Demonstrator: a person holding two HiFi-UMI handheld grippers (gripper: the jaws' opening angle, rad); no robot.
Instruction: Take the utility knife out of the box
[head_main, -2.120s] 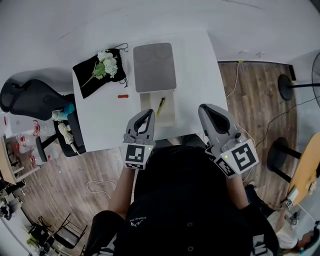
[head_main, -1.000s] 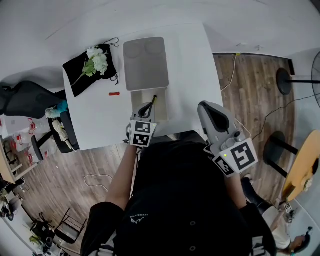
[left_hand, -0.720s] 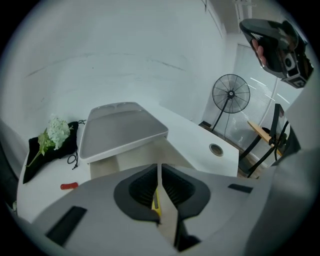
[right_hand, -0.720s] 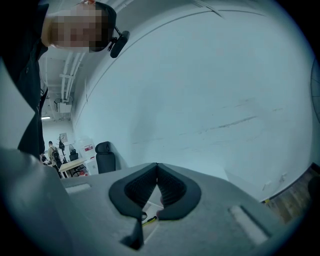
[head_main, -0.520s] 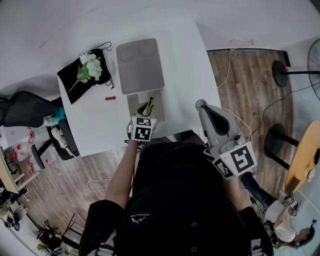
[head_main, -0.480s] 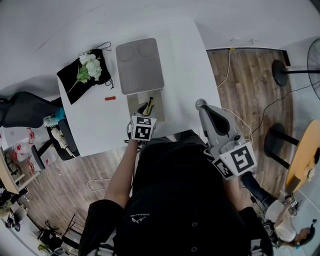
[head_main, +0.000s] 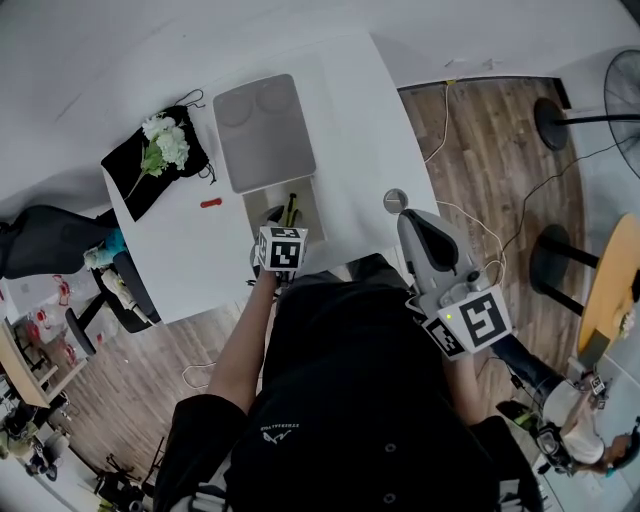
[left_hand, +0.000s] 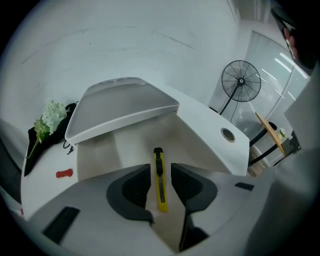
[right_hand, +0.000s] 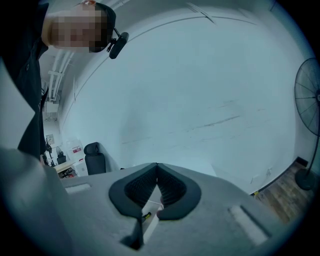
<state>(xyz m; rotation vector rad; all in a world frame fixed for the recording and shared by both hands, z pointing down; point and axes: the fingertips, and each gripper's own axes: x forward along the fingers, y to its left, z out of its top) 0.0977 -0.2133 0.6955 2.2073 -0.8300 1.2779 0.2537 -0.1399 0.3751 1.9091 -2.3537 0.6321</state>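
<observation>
Left gripper (left_hand: 160, 169) hung nose-down over the open box (left_hand: 97, 155). Its jaws were opening and already spread wide, with the utility knife (left_hand: 160, 192) lying between them on the box floor. As far as I could tell, both pads were clear of it. In the left gripper view the knife ran along the 12-to-6 line, black end at 12 and yellow tail at 6. Its long axis therefore lay along the jaws, and the pads faced its narrow flanks. I judged the coming move to be a short drop and a squeeze, with no roll needed. The right gripper (right_hand: 156, 171), jaws together and empty, sat at about 4 o'clock from the box in the head view, well apart. The left was plainly nearer. Farther off at 12 stood the raised lid (left_hand: 120, 107).
</observation>
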